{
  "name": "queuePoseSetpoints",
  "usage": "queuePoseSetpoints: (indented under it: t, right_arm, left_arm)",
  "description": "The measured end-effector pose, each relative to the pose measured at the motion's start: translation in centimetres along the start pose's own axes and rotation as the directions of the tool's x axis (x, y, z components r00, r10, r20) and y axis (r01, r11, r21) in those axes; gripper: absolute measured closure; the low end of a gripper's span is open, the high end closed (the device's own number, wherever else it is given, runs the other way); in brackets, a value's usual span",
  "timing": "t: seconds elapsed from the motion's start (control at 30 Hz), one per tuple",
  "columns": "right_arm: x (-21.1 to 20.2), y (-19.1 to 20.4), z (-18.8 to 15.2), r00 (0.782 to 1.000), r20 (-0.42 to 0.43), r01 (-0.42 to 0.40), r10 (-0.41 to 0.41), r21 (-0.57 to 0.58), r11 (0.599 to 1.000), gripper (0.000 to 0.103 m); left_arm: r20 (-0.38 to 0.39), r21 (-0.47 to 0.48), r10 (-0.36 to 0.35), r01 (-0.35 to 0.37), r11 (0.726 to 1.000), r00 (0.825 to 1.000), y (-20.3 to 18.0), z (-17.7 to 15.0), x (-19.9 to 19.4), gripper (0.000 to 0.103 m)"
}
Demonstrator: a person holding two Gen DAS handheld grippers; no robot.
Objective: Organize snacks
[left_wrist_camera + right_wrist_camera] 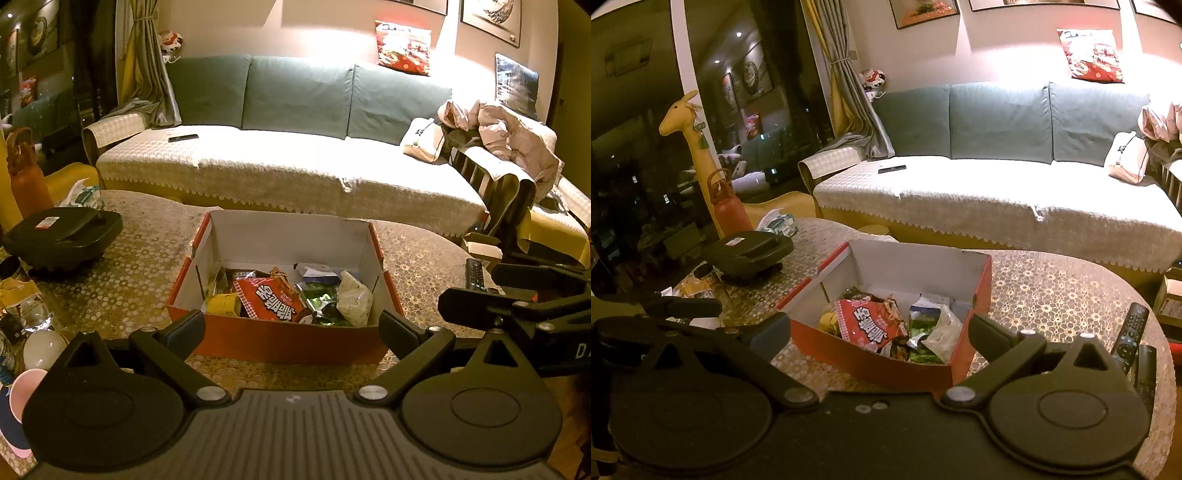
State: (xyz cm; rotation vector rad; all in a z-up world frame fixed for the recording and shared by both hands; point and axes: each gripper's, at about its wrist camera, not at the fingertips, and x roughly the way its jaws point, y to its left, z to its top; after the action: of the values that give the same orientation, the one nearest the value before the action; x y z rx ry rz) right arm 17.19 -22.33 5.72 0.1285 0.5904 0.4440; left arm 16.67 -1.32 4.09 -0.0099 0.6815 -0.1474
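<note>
A red cardboard box (280, 341) with white inner walls stands on the patterned table and holds several snack packs: a red noodle pack (273, 299), a yellow pack (221, 303), green packs (317, 301) and a pale bag (354, 299). My left gripper (291, 326) is open and empty, its fingers spread in front of the box's near wall. The box also shows in the right wrist view (871, 360), with the red pack (871, 323) inside. My right gripper (881, 334) is open and empty, just before the box's near corner.
A black lidded appliance (62, 236) sits on the table at left, with wrappers, a white ball (44, 349) and a pink dish (22, 391) nearer. Remote controls (1130, 332) lie at the table's right. A sofa (288, 162) stands behind. A red bottle (729, 206) is at far left.
</note>
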Motion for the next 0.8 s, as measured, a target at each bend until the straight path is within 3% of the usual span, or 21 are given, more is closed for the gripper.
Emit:
queuePoseSetpoints:
  t: [0.8]
  right_arm:
    - [-1.0,-1.2,-1.7,1.0,-0.021,0.014,-0.013,0.051,0.999,0.0]
  left_arm:
    - [-0.032,0.007,0.007,-0.006,1.0,0.999,-1.2,-1.1,-0.1,0.002]
